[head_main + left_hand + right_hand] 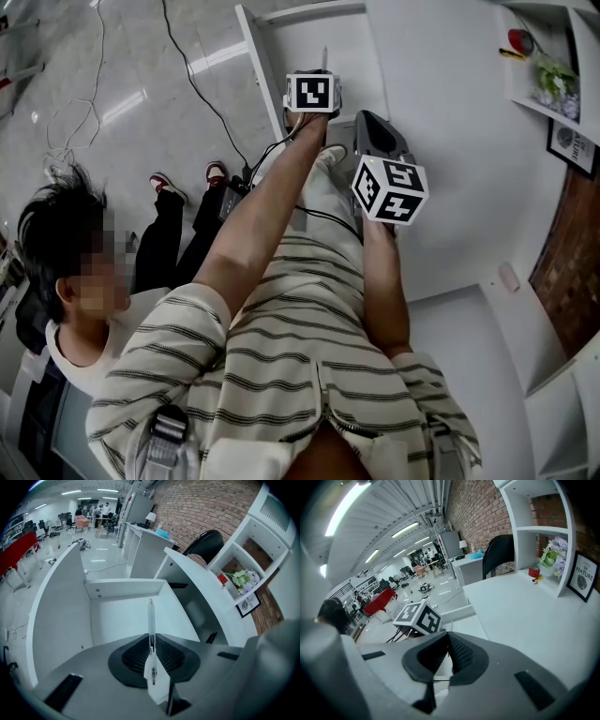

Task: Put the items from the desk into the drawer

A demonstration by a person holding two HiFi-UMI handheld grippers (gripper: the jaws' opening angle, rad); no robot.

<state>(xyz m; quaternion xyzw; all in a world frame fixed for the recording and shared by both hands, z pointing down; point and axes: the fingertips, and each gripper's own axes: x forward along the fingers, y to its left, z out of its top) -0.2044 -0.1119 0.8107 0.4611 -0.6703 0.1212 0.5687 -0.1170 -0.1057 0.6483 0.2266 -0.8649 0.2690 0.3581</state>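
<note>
Reaching across a white desk (459, 131), a person in a striped top points the left gripper (150, 644) down at the open white drawer (123, 617), whose bare floor lies just beyond the jaw tips. Its jaws are pinched narrowly on a clear pen (151, 618), which stands between the pads with its metal tip jutting past them toward the drawer's back wall. The right gripper (448, 638) hangs beside it, jaws drawn together at the tips with nothing between them, and the left gripper's marker cube (418, 617) is just ahead-left.
</note>
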